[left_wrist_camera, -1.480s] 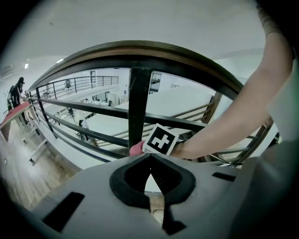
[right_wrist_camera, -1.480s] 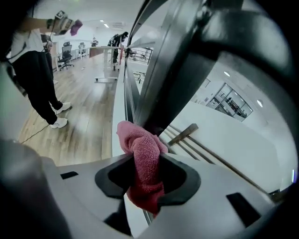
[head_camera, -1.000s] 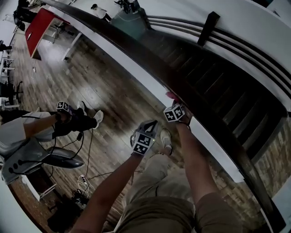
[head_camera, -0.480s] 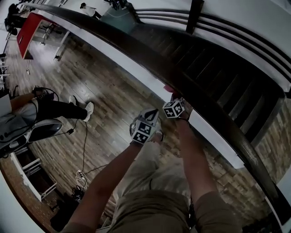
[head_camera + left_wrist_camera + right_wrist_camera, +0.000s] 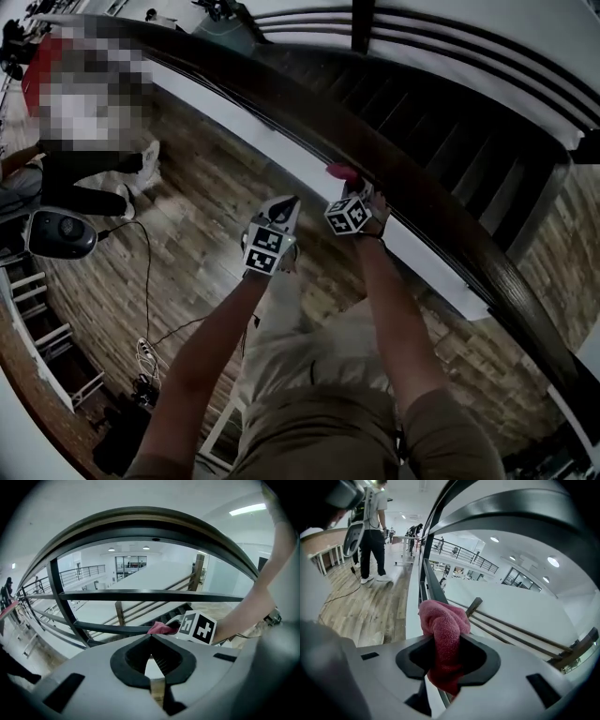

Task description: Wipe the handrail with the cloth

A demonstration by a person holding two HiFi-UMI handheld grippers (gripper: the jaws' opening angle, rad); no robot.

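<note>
At the inner side of the dark wooden handrail, above the white fascia panel, the right gripper is held up with its jaws clamped on a bunched pink terry cloth

- Only a short wad is seen past the jaw tips; the remainder hangs down through the jaw opening
- In the head view the cloth is seen just beside the rail's near edge; whether it is pressed to the wood cannot be told
- The left gripper is held lower and nearer the body, jaws together on nothing, clear of the rail

Risks judged from here:
- The cloth could be dragged out of the jaws if it is pulled hard along the wood, since it is gripped as a loose bunch; beyond the rail lies an open staircase, so a dropped cloth would be hard to recover
- With so little wad exposed, the hard jaw tips could be scraped against the rail
- The cloth could be snagged on a baluster if the stroke is run too low
- The rail's top could be left unwiped if only the side is touched
- A cable lies on the plank floor; it could be tripped over if the rail is followed that way
</note>
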